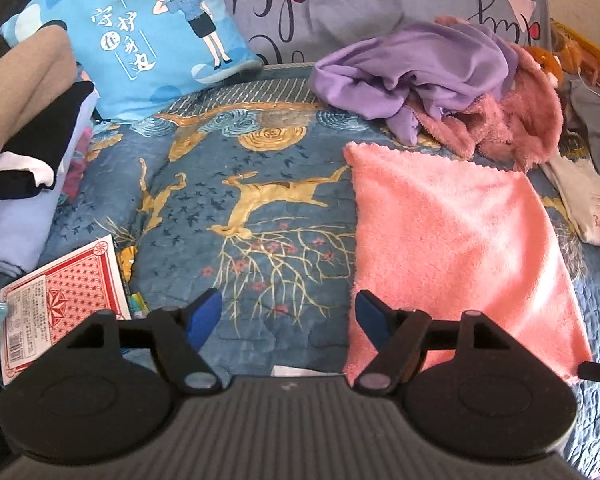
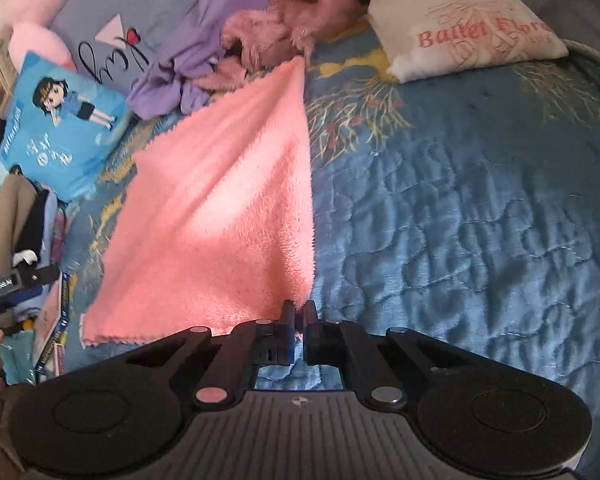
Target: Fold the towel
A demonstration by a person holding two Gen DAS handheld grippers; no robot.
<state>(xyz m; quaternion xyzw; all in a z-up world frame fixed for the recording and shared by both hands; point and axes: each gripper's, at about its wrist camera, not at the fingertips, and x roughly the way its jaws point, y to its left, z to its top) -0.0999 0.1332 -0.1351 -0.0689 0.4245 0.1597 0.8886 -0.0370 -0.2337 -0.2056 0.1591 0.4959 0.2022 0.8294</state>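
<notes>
pink fleece is pinched in my right gripper (image 2: 299,322), its jaws closed on the near right corner of the towel (image 2: 220,216). my left gripper (image 1: 289,318) hangs open over the quilt (image 1: 228,216), just left of the towel's near edge. the towel lies spread on the quilt; a purple cloth (image 1: 412,72) is heaped beyond it, a blue pillow (image 1: 140,36) far left.

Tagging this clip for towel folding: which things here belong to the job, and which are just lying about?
Job: pink towel; right gripper, shut on its corner; left gripper, open.

Lying about: blue pillow, purple garment, fuzzy pink garment, white shirt, card box.
</notes>
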